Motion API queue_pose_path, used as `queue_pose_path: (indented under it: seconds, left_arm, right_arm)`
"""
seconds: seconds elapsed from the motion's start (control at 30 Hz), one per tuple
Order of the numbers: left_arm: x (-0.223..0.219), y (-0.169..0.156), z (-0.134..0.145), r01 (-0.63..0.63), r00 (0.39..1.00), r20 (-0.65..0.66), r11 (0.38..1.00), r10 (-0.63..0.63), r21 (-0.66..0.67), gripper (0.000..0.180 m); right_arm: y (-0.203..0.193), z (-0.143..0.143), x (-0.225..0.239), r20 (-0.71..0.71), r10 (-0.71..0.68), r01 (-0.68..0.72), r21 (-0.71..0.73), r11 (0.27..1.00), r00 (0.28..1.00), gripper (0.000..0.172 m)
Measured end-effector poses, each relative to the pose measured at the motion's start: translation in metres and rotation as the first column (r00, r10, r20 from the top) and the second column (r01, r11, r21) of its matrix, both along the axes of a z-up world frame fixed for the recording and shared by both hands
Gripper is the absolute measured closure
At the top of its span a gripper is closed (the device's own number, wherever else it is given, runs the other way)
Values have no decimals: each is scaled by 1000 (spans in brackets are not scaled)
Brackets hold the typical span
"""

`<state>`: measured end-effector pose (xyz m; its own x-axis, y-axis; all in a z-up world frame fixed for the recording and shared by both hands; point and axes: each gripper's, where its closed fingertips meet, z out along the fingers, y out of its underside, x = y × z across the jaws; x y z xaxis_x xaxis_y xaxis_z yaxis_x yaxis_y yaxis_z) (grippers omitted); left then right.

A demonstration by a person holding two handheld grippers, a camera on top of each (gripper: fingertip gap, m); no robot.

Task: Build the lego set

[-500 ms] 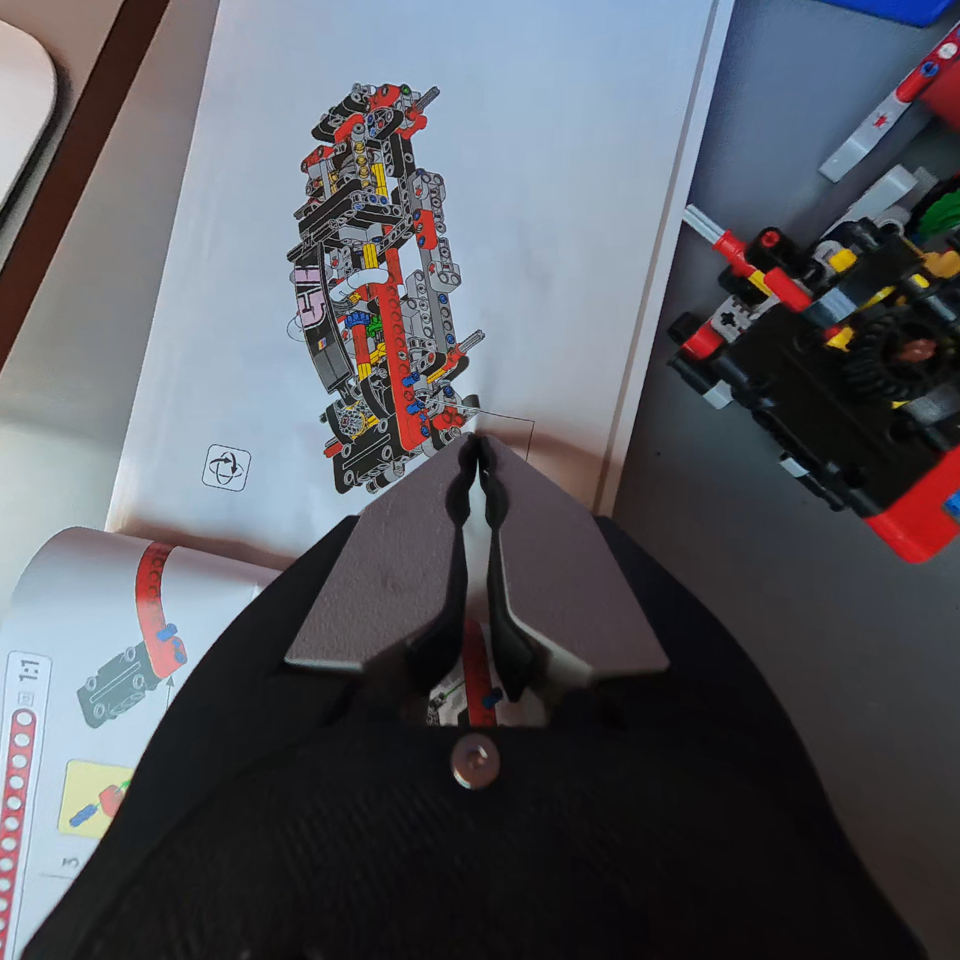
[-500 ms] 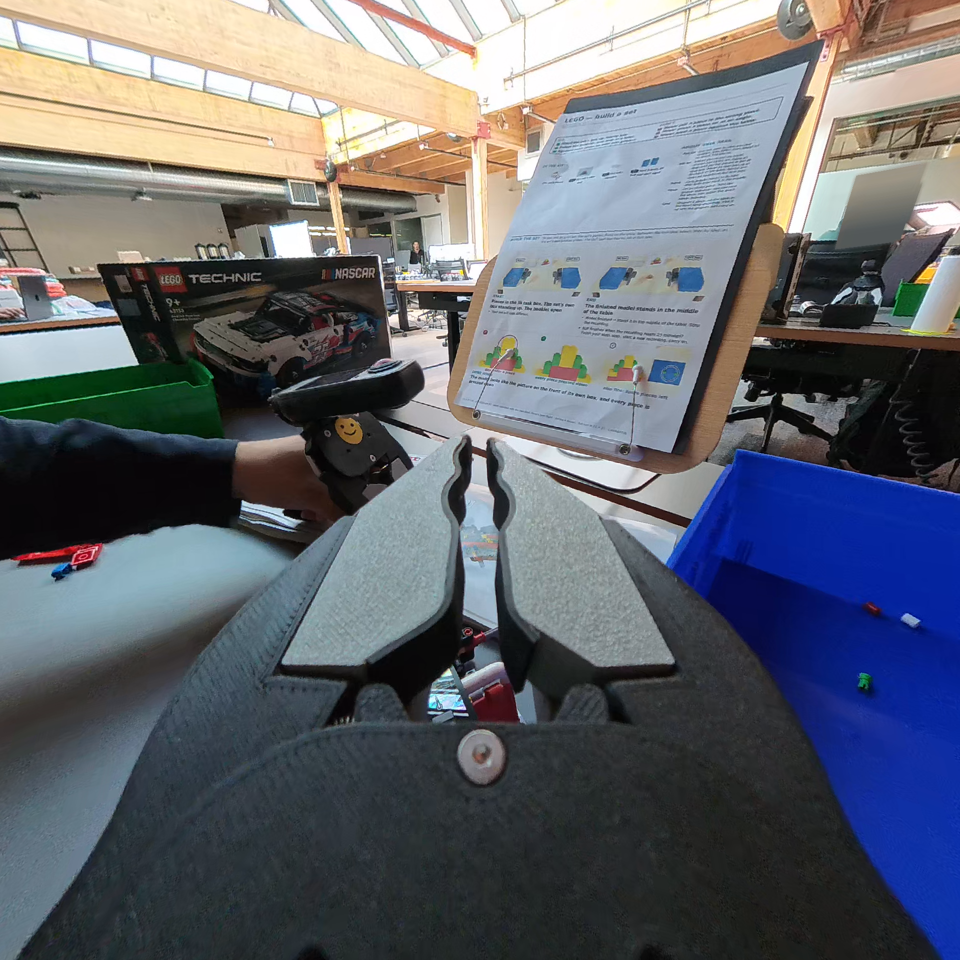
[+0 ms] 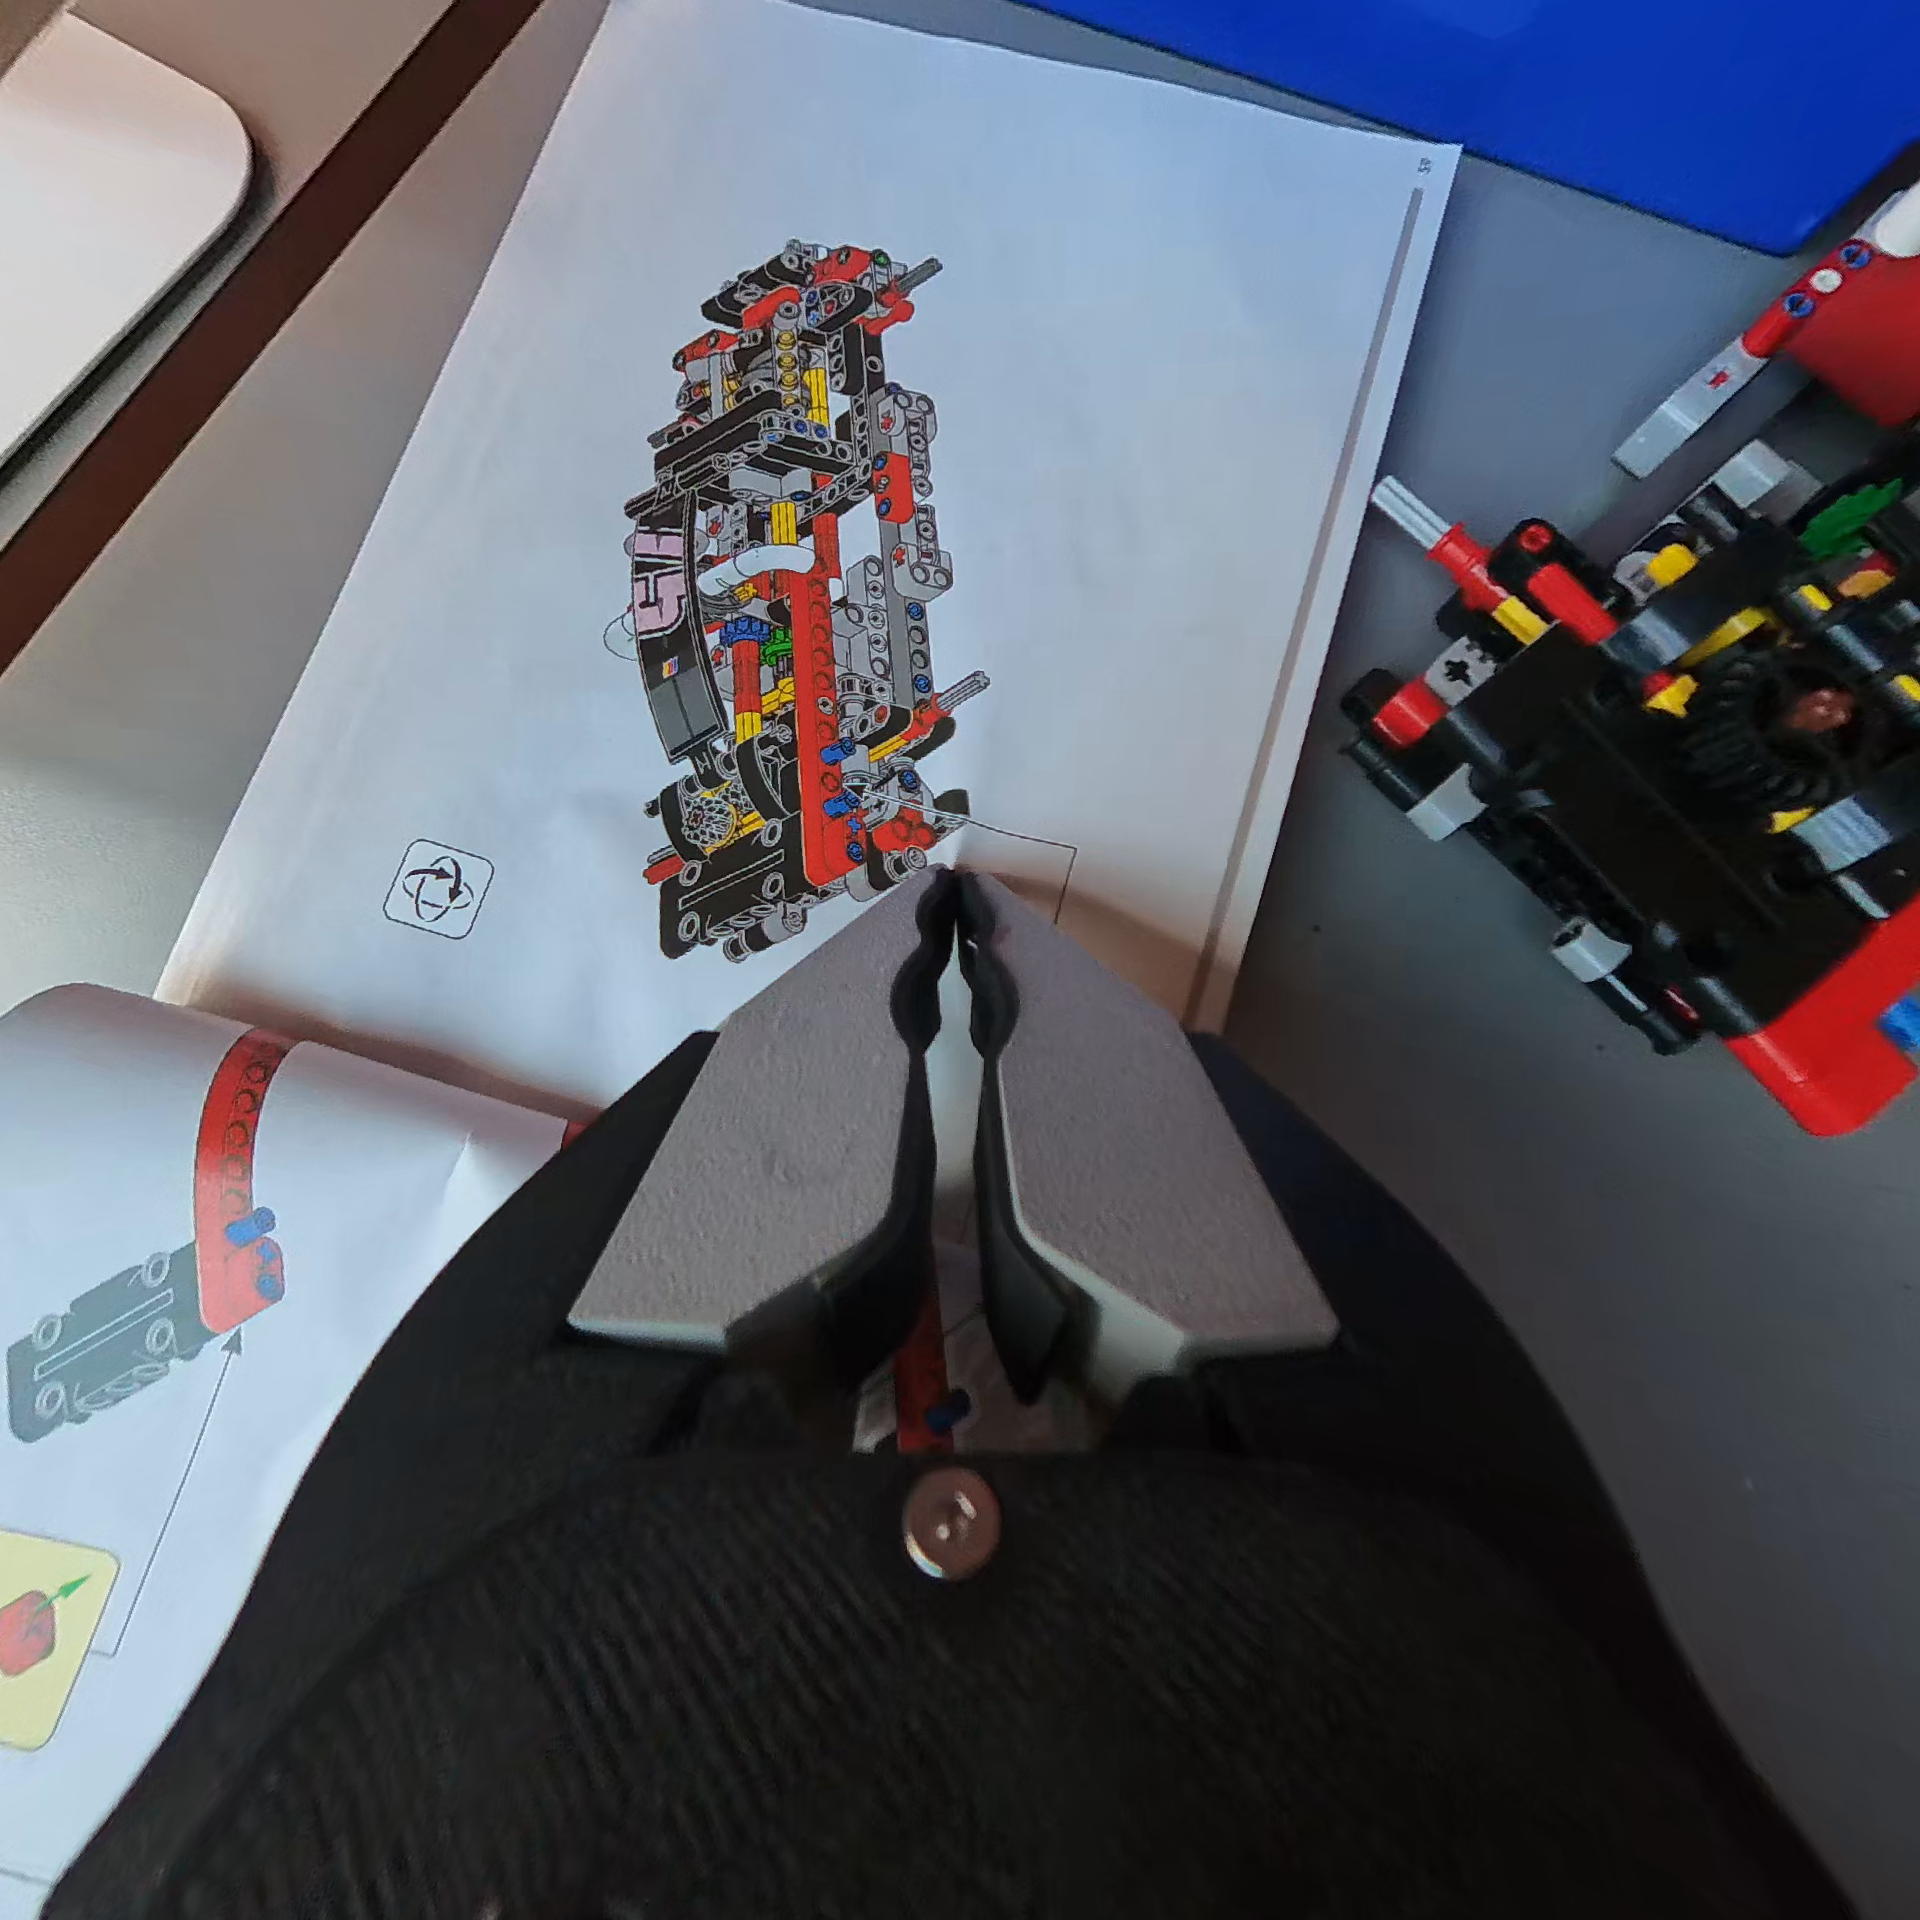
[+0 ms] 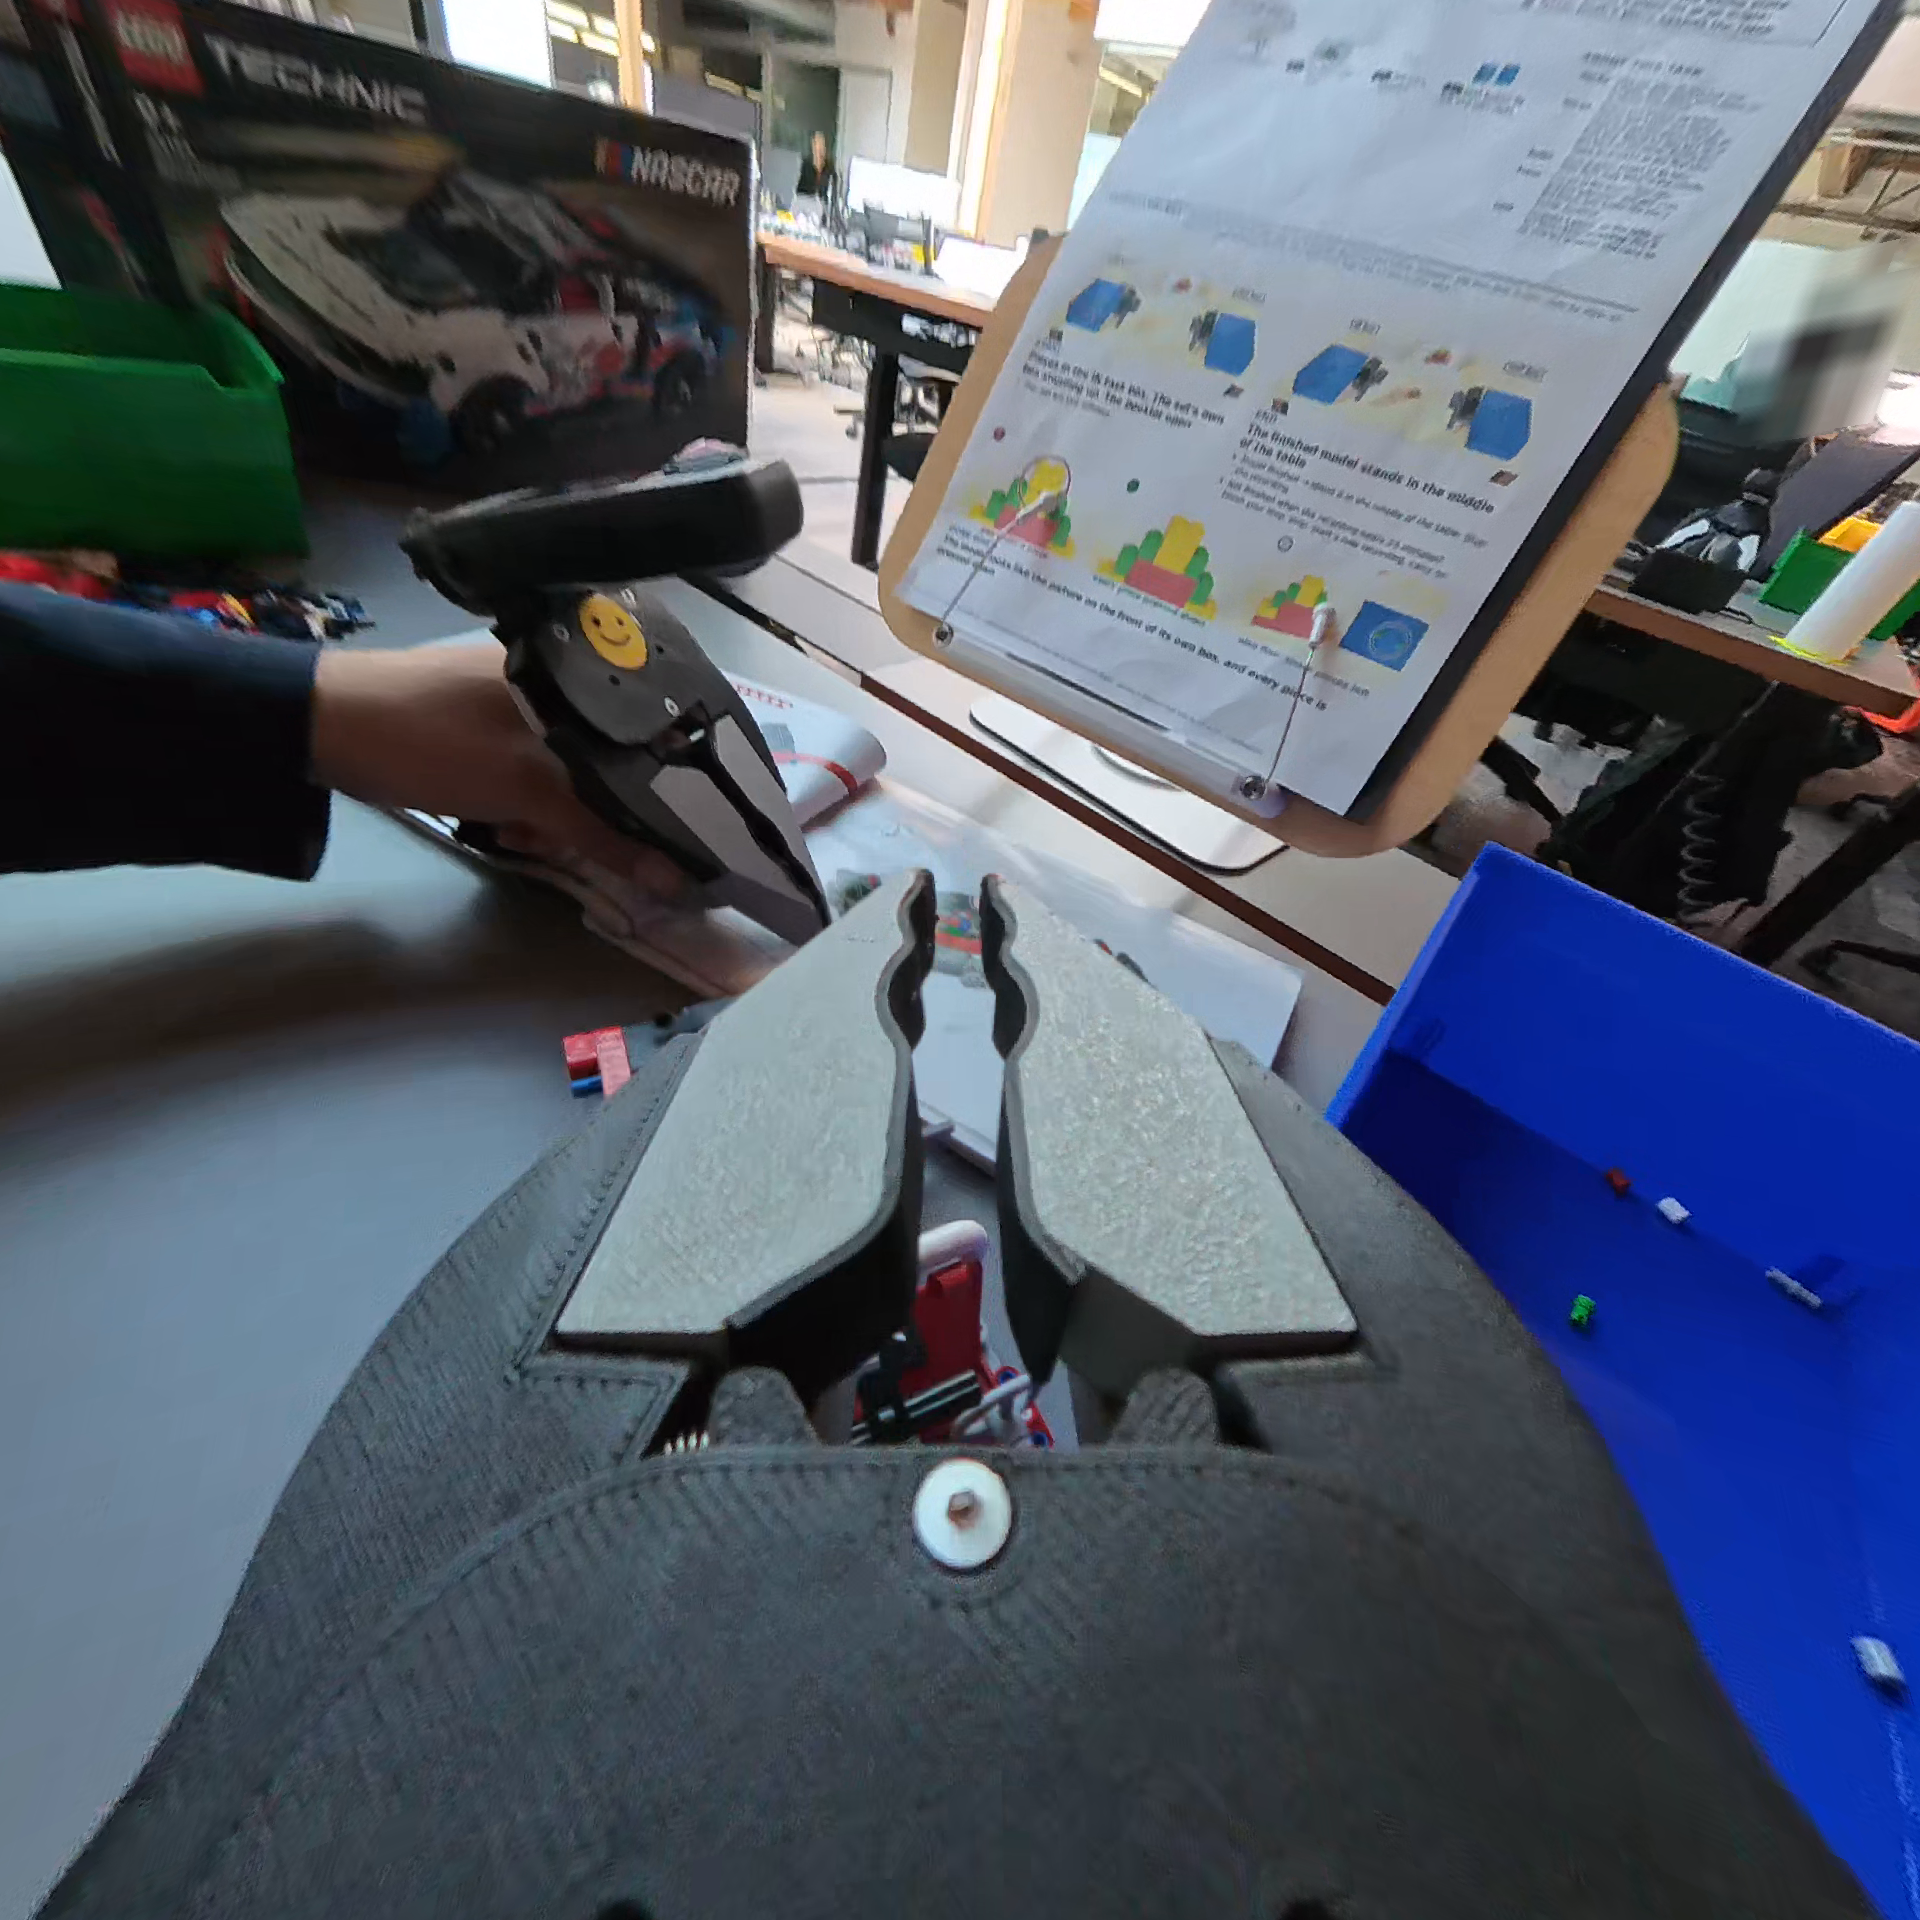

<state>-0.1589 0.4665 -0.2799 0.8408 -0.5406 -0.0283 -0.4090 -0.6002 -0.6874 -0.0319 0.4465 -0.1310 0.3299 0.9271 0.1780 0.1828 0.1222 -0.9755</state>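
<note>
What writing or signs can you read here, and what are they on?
I won't quote wording; these bear it.
Black box: brand marks, blurred.
Sheet on stand: printed text, mostly too small.
Page: boxed arrows symbol; corner number too small.
Left gripper: yellow smiley sticker.

Your left gripper [image 3: 954,883] is resting its tips on the open instruction booklet [image 3: 1039,416] lying on the table [image 3: 1507,1351]. The brick model [image 3: 1683,727] is sitting right of the booklet, the bin [image 4: 1662,1143] standing farther right, the document stand [image 4: 1351,416] behind.
</note>
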Motion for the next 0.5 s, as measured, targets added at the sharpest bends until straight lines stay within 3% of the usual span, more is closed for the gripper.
queue_pose_path:
  seconds: [0.13,0.23,0.37,0.5]
  left_arm:
    - [0,1,1,1,1000,13,1000,-1,8,180]
    - [1,1,1,8,1000,2,1000,-8,22,180]
    - [1,0,2,10,999,31,1000,-11,28,180]
    - [1,0,1,10,998,60,1000,-10,7,180]
  right_arm:
    - [8,-13,-1,116,-55,54,17,998,992,165]
    - [8,-25,-8,319,1,5,-17,1000,948,160]
    - [31,-48,-10,673,-7,-21,35,999,740,155]
    - [45,-67,-19,851,-2,-73,48,996,525,154]
